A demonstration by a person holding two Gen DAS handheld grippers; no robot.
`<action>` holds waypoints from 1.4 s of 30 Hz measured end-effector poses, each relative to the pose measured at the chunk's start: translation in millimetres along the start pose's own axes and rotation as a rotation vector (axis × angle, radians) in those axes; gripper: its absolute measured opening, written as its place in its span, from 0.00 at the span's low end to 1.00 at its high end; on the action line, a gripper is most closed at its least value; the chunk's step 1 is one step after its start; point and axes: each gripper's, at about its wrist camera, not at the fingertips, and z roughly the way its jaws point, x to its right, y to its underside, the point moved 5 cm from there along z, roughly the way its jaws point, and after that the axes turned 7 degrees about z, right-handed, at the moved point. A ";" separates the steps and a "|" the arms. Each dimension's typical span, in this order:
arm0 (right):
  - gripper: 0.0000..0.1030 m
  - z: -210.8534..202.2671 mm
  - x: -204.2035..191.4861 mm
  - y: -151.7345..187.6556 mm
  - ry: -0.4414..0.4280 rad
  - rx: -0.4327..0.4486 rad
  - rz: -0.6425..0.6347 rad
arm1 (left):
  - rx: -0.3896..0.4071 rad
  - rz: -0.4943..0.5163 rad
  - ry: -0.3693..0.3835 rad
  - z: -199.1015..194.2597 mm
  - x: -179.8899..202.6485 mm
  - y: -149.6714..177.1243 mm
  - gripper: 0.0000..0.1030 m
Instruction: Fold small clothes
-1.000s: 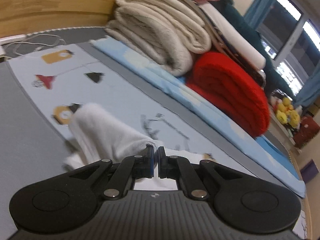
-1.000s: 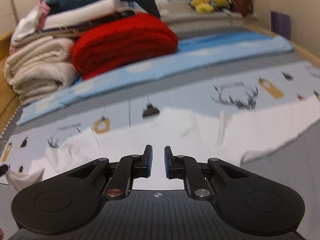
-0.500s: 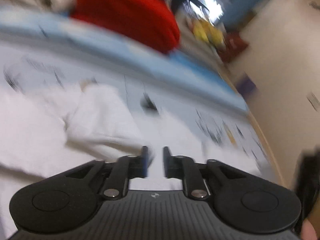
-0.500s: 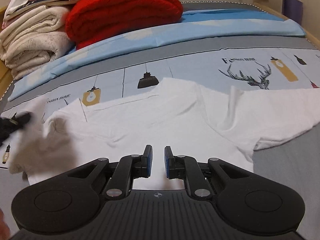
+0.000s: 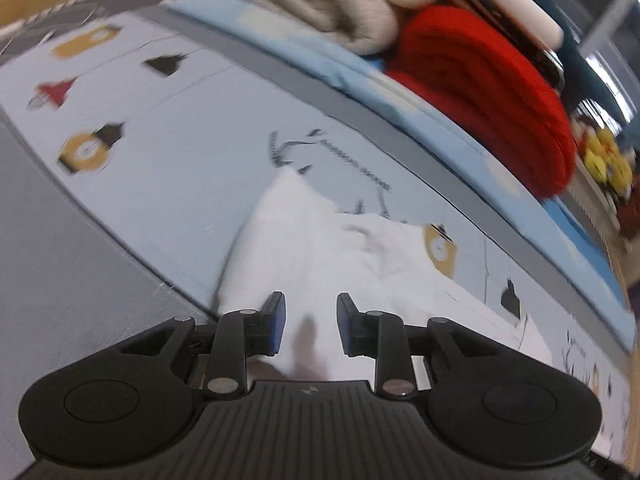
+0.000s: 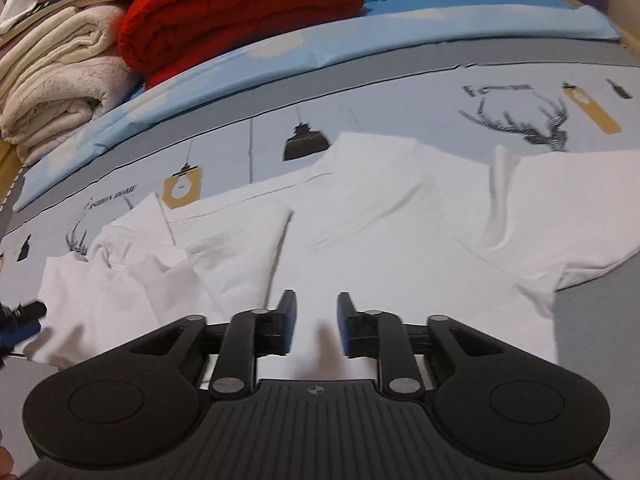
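A white T-shirt (image 6: 392, 224) lies spread on the printed bedsheet (image 6: 360, 120). Its left sleeve (image 6: 236, 256) is folded inward over the body; its right sleeve (image 6: 568, 200) lies flat and spread. My right gripper (image 6: 317, 320) is open and empty, low over the shirt's front hem. My left gripper (image 5: 310, 320) is open and empty over the shirt's rumpled left end (image 5: 304, 248). The left gripper's tip (image 6: 24, 314) shows at the left edge of the right wrist view.
A red folded blanket (image 6: 240, 12) and cream folded blankets (image 6: 60, 80) are stacked along the far side on a light blue cloth (image 6: 360, 32). Yellow soft toys (image 5: 608, 160) sit far right. The grey mattress edge (image 5: 60, 280) lies to the left.
My left gripper let go of the sleeve it held raised, having laid it folded over the shirt, and swung back to the shirt's left end. Both grippers have opened wider.
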 end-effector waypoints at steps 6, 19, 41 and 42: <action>0.36 19.0 -34.4 6.4 -0.046 -0.010 -0.090 | -0.006 -0.057 -0.014 4.4 -23.1 -12.6 0.30; 0.04 51.3 -69.9 24.2 0.060 0.029 -0.347 | 0.019 -0.108 -0.038 -6.2 -52.8 -32.3 0.30; 0.38 3.7 101.4 -21.3 0.094 0.091 0.349 | -0.100 0.079 0.055 22.4 -0.9 0.9 0.30; 0.38 5.4 100.2 -23.3 0.108 0.084 0.318 | -0.101 0.084 0.054 23.3 0.4 1.5 0.30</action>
